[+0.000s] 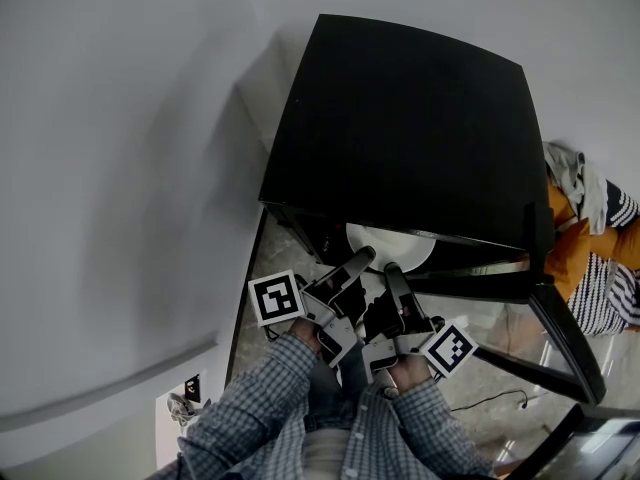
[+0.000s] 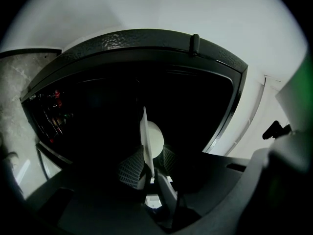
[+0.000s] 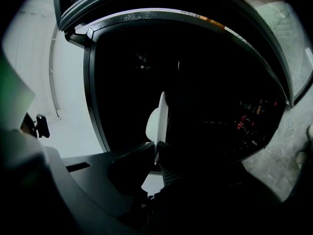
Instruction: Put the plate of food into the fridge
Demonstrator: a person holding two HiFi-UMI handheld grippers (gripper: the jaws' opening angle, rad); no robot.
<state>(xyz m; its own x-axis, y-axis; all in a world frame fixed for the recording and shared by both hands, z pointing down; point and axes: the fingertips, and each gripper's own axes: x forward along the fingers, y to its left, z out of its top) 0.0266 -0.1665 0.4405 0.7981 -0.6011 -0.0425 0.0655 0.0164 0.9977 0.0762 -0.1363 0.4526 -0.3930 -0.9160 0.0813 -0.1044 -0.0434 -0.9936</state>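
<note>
So the plate (image 1: 392,246) is right at the mouth of the fridge (image 1: 400,118), poking out from under the 6 o'clock edge of its top in the head view. About half of it is already in the dark. Both grippers have it by the near rim. The left gripper (image 1: 360,260) holds at roughly 7 o'clock on the plate and the right gripper (image 1: 392,271) at about 6 o'clock.

My guess on the two-handed hold: one pinch on a thin rim would let the far side droop, and two keep it level so nothing slides off going in. I can't make out any food from here, the top of the plate is mostly hidden.

In the left gripper view the plate (image 2: 149,140) shows edge-on as a thin white sliver, and the left gripper's (image 2: 146,164) jaws are narrowed right onto it, ribbed pads either side. It's the same in the right gripper view: plate (image 3: 159,121) edge-on, and the right gripper's (image 3: 159,154) jaws are pinched on the rim.

The plate looks smooth, glossy, round and shallow, probably ceramic, so it'll be slippery. The fridge is a boxy matte black thing with rounded corners and a pebbly top, and its door (image 1: 565,338) hangs open out at 4 o'clock.
</note>
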